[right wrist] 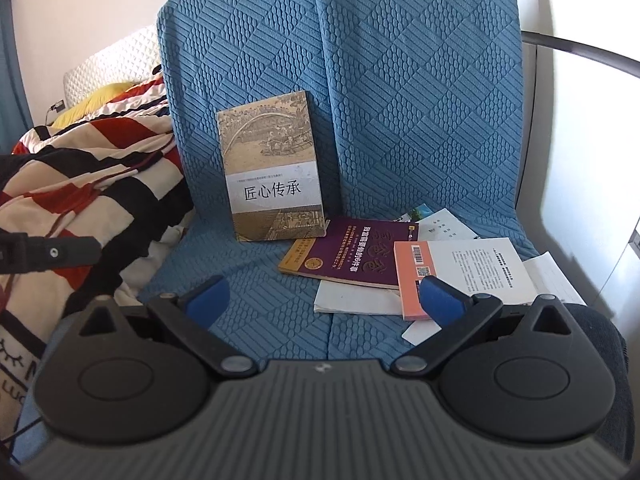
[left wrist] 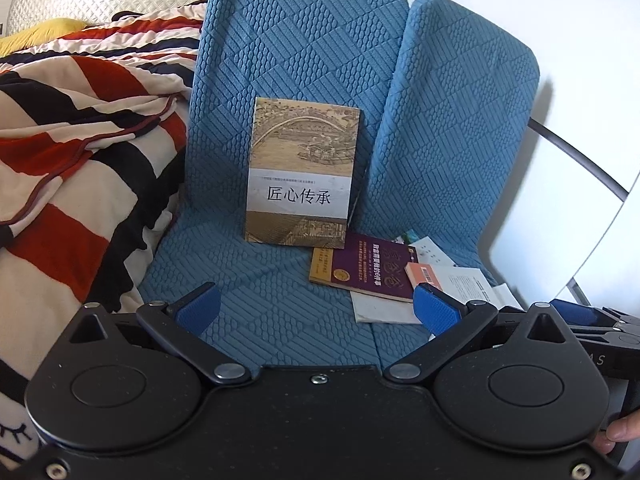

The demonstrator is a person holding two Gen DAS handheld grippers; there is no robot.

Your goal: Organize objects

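Note:
A tan book with a painted bridge cover [left wrist: 304, 172] [right wrist: 276, 168] stands upright, leaning against the blue sofa back [left wrist: 304, 40] [right wrist: 420, 80]. To its right a purple book [left wrist: 372, 270] [right wrist: 356, 254] lies flat on the seat, over white papers [left wrist: 380, 310] [right wrist: 356, 300]. A pink-edged white book [right wrist: 460, 276] [left wrist: 426, 274] overlaps the purple one. My left gripper [left wrist: 316, 310] hovers open above the seat in front of the books, nothing between its fingers. My right gripper [right wrist: 324, 300] is also open and holds nothing, its right finger [right wrist: 440, 302] over the pink-edged book.
A red, black and cream striped blanket [left wrist: 72, 168] [right wrist: 88, 176] is heaped on the left of the sofa, with a yellow pillow [left wrist: 40, 34] behind. More loose papers [right wrist: 556, 280] lie at the seat's right end. White wall and a dark curved bar [right wrist: 580, 46] stand to the right.

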